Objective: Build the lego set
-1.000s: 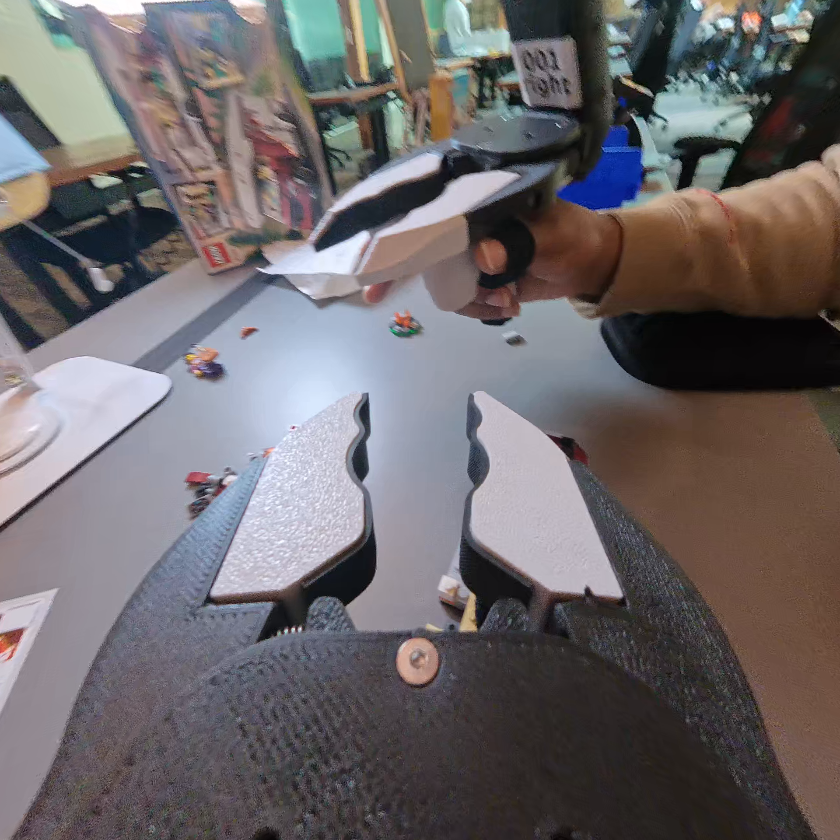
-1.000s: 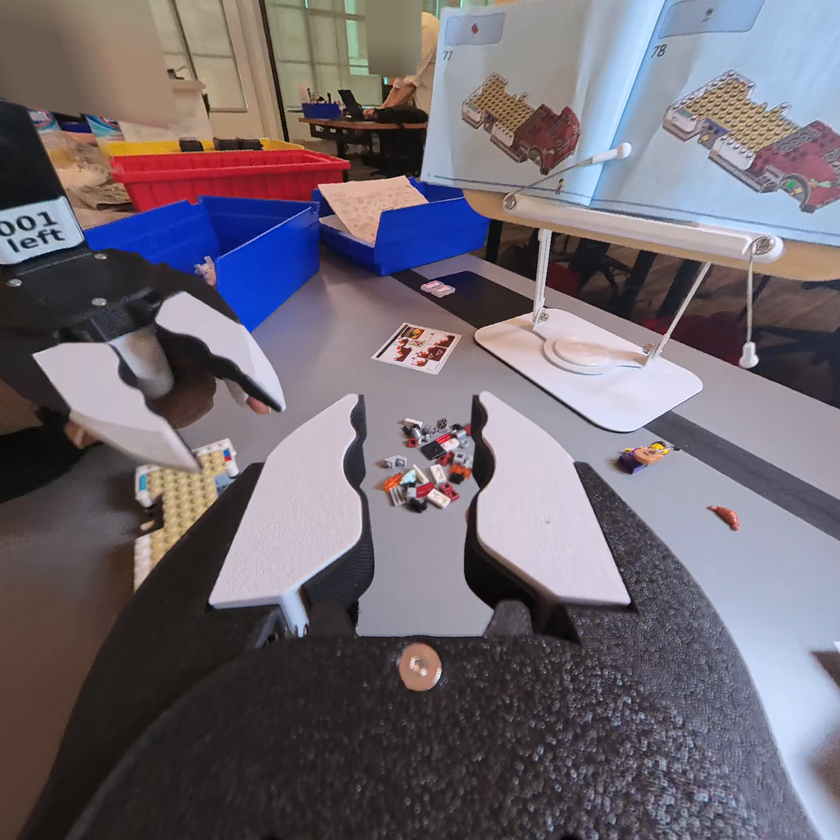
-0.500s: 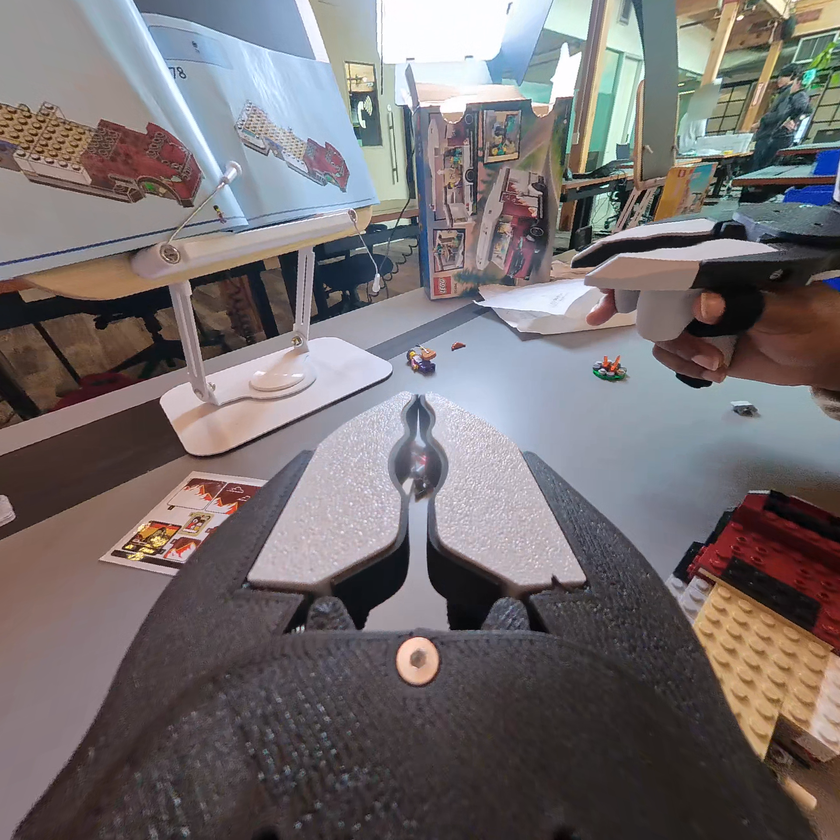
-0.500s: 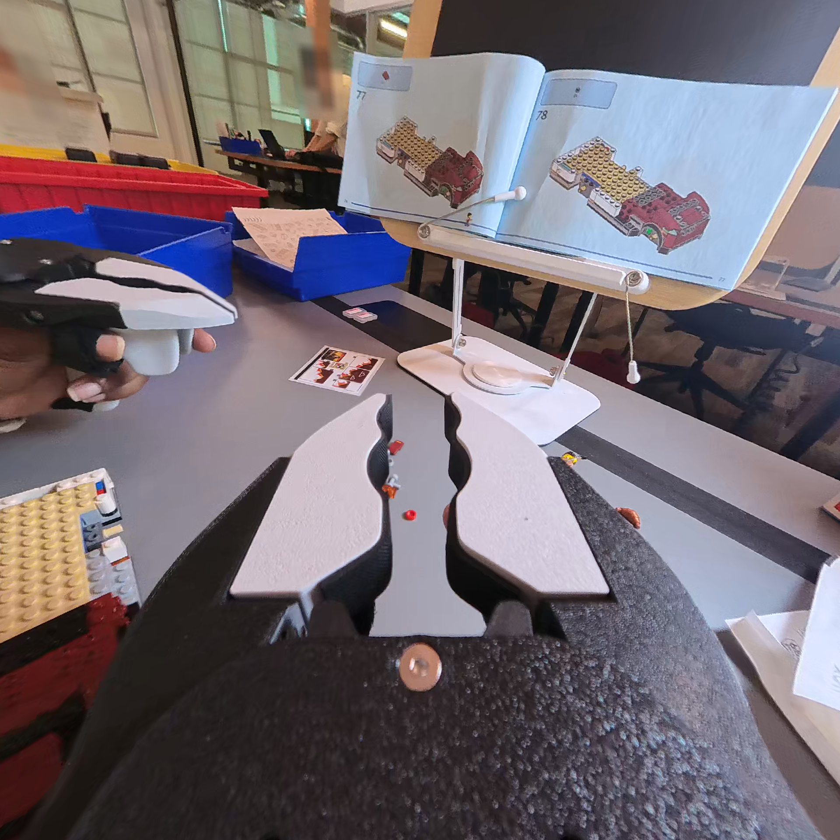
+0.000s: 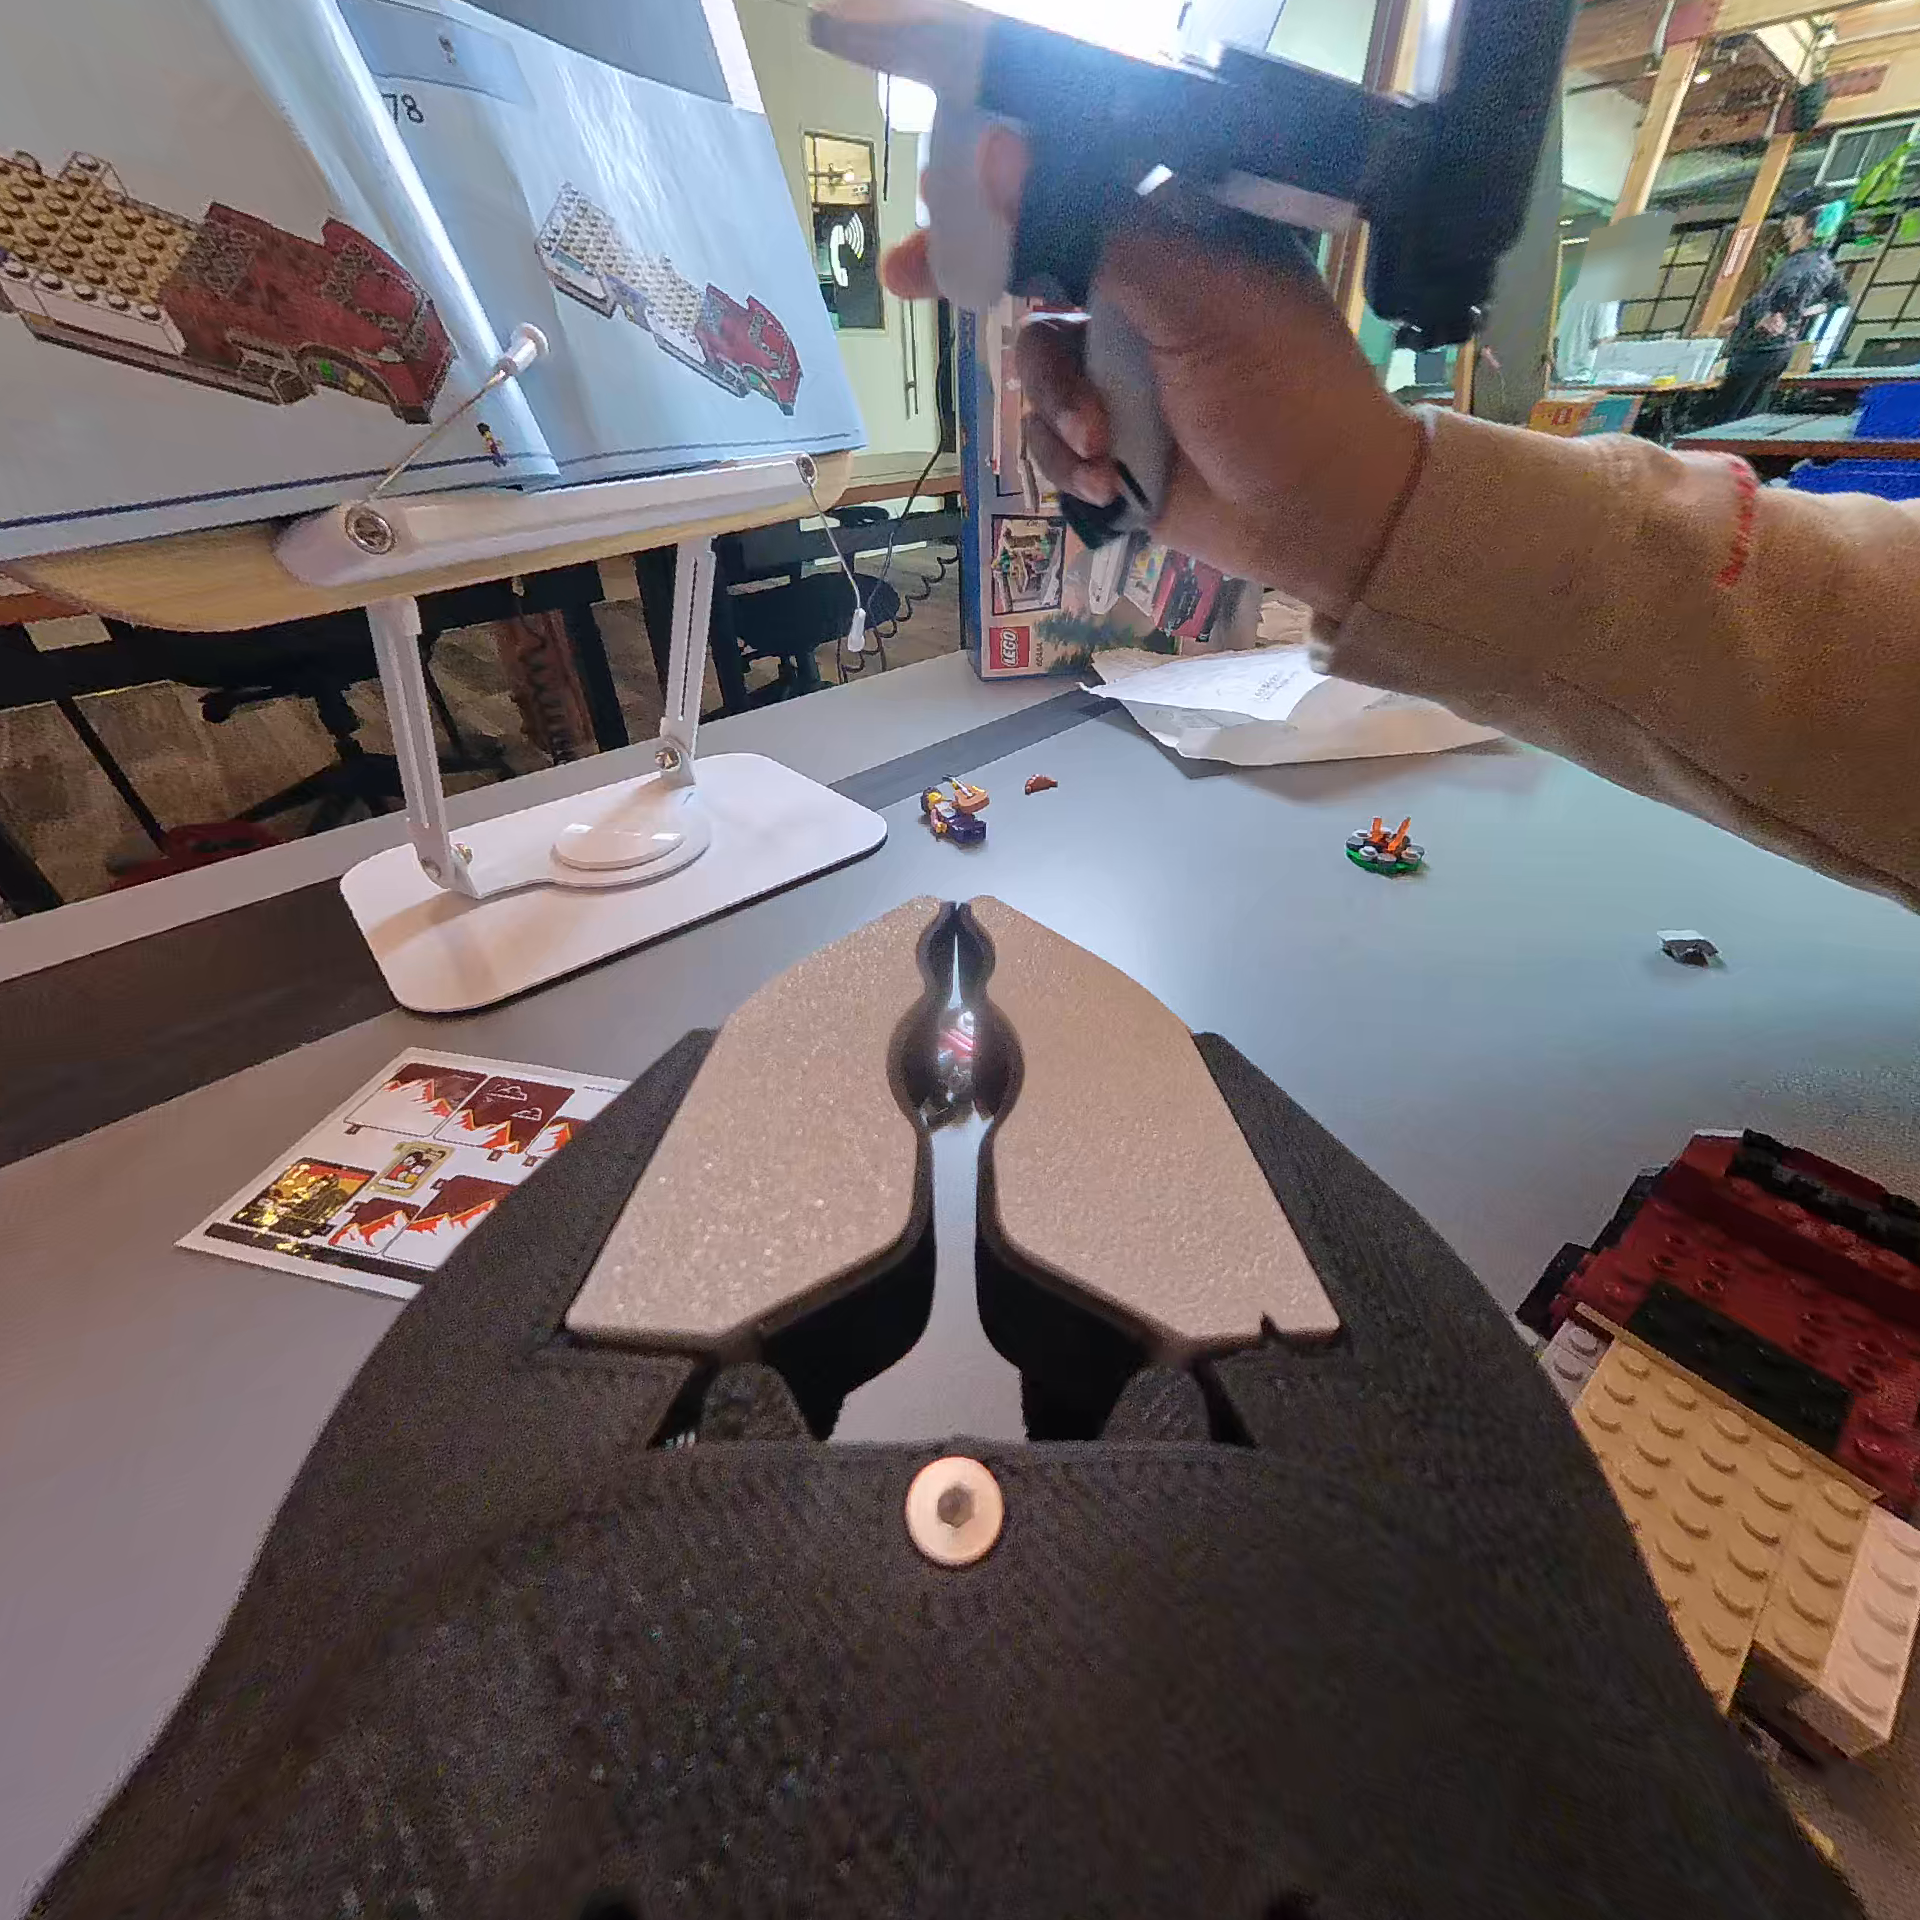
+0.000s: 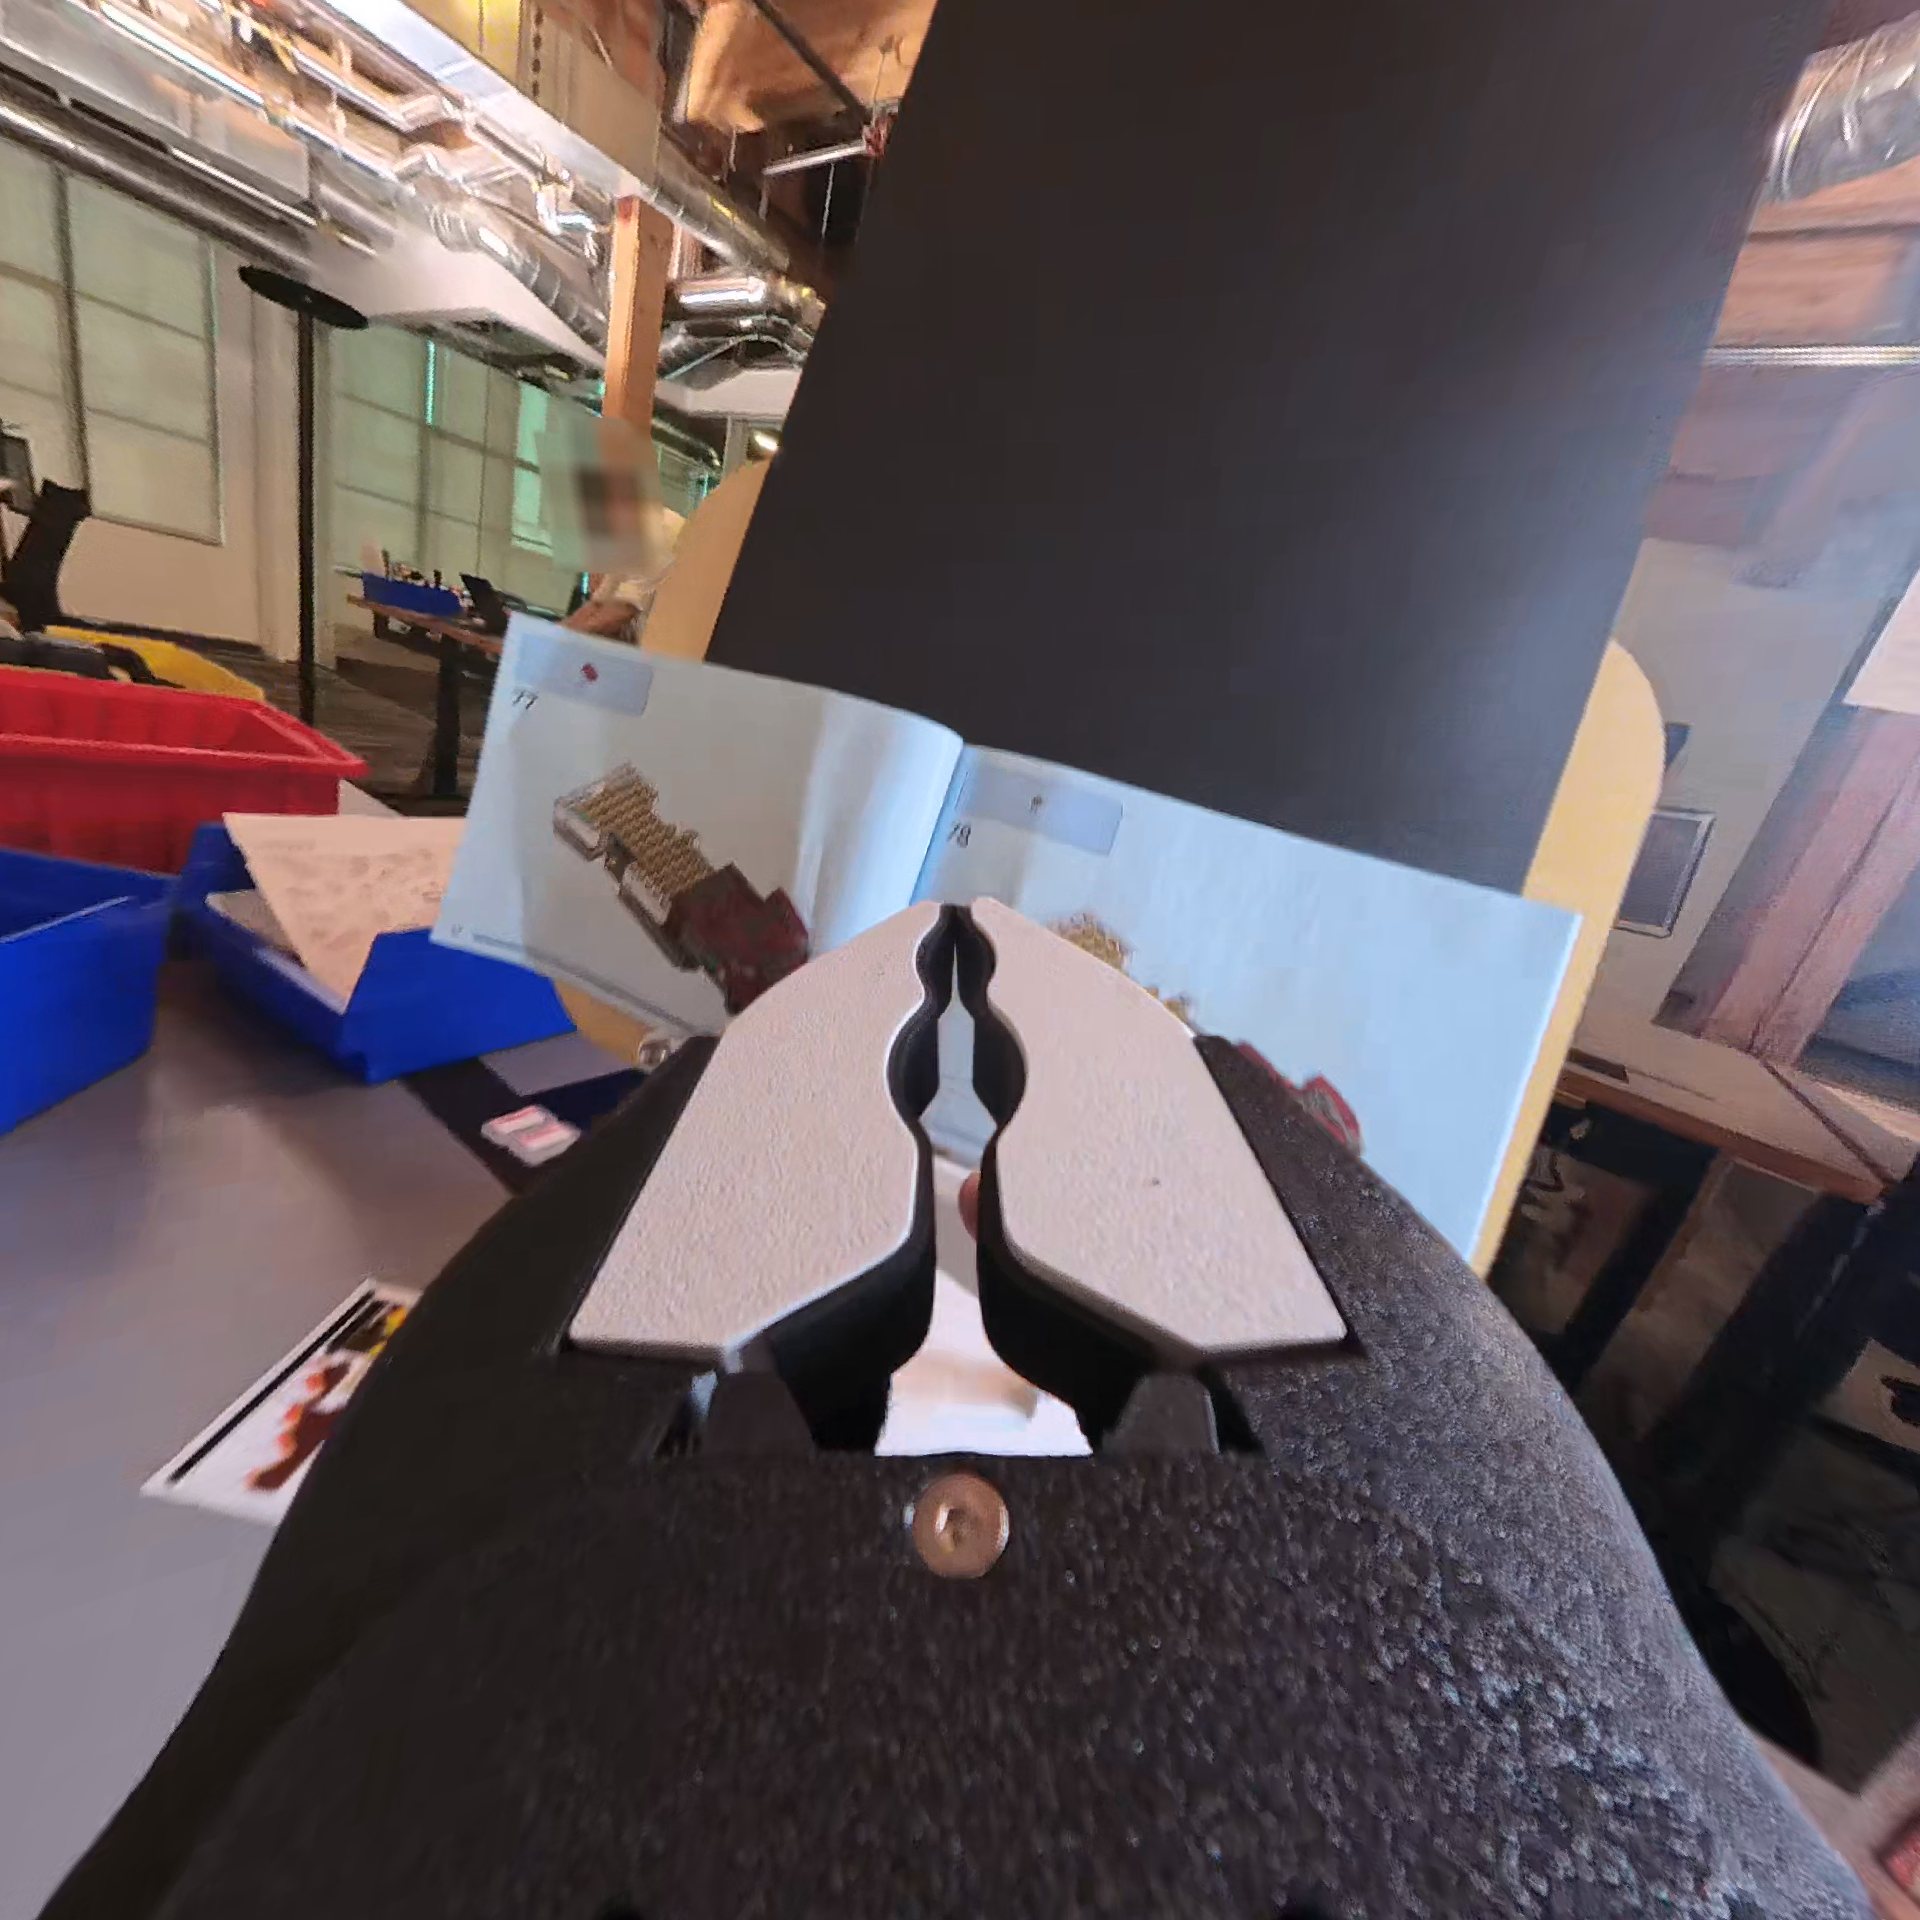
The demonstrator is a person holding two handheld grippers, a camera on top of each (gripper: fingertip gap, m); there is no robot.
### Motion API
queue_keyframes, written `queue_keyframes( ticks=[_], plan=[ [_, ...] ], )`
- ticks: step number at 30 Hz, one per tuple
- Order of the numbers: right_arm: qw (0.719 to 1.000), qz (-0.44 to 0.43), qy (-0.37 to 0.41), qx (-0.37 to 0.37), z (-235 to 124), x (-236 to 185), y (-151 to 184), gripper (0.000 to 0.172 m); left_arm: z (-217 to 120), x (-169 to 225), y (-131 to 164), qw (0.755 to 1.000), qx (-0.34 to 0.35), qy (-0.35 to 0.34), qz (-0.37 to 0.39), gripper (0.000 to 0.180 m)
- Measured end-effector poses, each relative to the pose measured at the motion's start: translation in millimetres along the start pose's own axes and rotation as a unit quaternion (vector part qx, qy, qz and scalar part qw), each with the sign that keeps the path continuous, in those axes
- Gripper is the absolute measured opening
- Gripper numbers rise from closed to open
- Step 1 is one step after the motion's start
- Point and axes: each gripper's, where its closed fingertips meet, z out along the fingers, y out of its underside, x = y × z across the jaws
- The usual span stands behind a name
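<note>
My left gripper point(image 5: 958, 909) is shut, its tips meeting, low over the grey table point(image 5: 1299, 1039). Nothing shows between its pads; small loose bricks point(image 5: 951, 1049) on the table show through the oval opening behind the tips. My right gripper point(image 6: 961, 912) is also shut with nothing between its tips. It is raised and points at the open instruction booklet point(image 6: 727, 831) on its stand. In the left wrist view the right gripper point(image 5: 1195, 156) appears blurred, held high in a hand above the table. A red and tan brick build point(image 5: 1766, 1351) lies at the left gripper's right.
The booklet's white stand base point(image 5: 623, 862) sits ahead left, with a sticker sheet point(image 5: 405, 1164) beside it. A minifigure point(image 5: 956, 810), a green round piece point(image 5: 1385, 847) and a dark bit point(image 5: 1688, 948) lie on the table. A toy box point(image 5: 1049, 582), a paper bag point(image 5: 1278, 707), blue bins point(image 6: 416, 997) and a red bin point(image 6: 145, 769) stand around. My hands' fingertips stand some 25 cm from each other.
Both grippers went from open to shut, with nothing seen between the pads. The left swung left toward the book stand. The right rose and tilted up toward the booklet.
</note>
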Motion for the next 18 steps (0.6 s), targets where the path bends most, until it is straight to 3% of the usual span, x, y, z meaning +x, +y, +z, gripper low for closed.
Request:
queue_keyframes(
  ticks=[3, 7, 12, 18],
  plan=[
    [1.0, -0.006, 0.014, -0.011, 42.8, 4.7, -3.4, 0.0, -0.6, 0.7, -0.2, 1.0, 0.001, -0.001, -0.004, 0.0],
    [0.997, 0.001, 0.03, -0.064, 75.6, 12.0, 18.6, 0.0, 1.1, 6.8, 3.4, 1.0, -0.009, 0.004, 0.014, 0.0],
    [0.997, 0.008, 0.036, -0.068, 80.3, 21.4, 25.2, 0.002, 3.1, 15.3, 6.2, 0.999, -0.015, 0.024, 0.022, 0.0],
    [0.995, -0.009, 0.048, -0.086, 61.3, 43.0, 38.3, 0.003, 2.4, 19.9, 2.9, 0.999, -0.01, 0.04, 0.017, 0.0]
  ],
)
